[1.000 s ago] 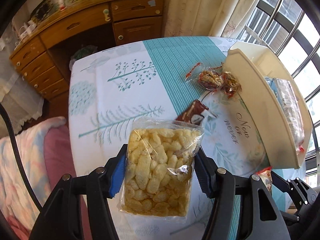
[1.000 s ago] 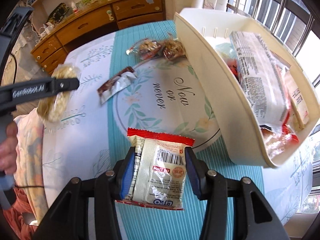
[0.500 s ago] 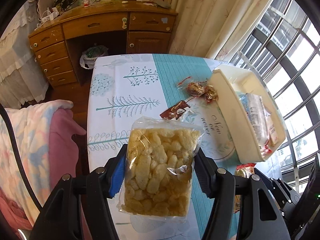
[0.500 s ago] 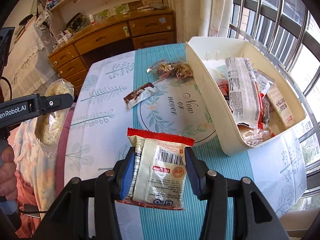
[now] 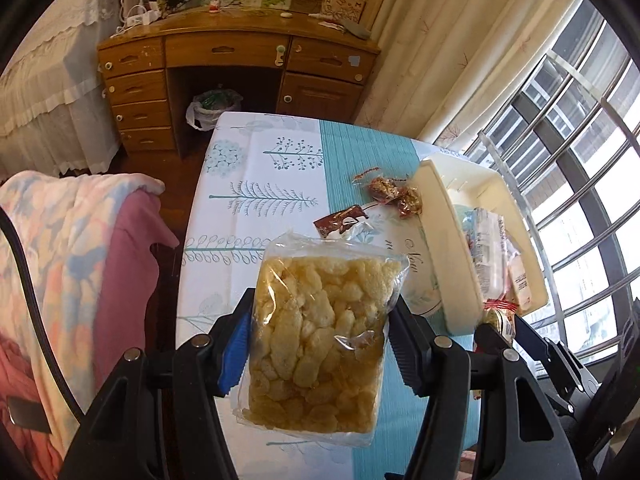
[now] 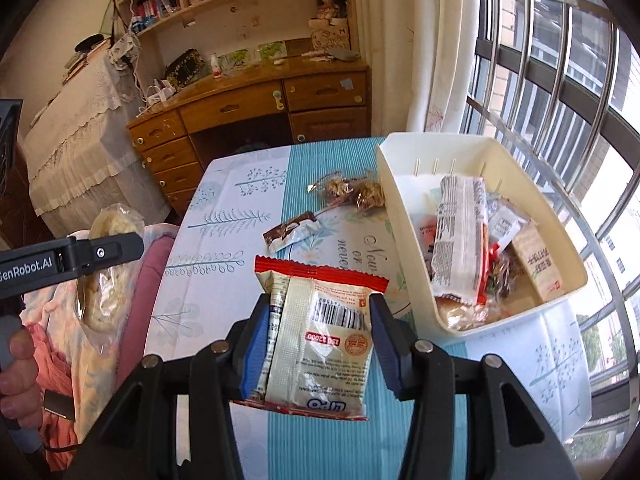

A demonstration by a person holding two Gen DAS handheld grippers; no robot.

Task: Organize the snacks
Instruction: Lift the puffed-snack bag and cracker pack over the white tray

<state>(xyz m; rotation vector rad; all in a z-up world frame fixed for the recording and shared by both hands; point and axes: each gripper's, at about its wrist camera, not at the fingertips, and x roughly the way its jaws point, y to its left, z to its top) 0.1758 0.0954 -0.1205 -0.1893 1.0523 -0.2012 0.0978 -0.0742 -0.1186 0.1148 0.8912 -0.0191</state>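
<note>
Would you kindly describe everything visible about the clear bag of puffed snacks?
The clear bag of puffed snacks is a crinkly transparent plastic pouch, sealed flat along its top edge and packed with pale yellow, lumpy puffed pieces. The left tongs hold it upright above the table, their blue-padded fingers pressing both its sides. Nothing else touches it.

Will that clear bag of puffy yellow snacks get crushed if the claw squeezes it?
Probably, if squeezed harder. The clear bag is thin crinkly film around airy puffed pieces, so likely light and fragile. It stands up between the left claw pads without drooping, so fairly stiff.
</note>
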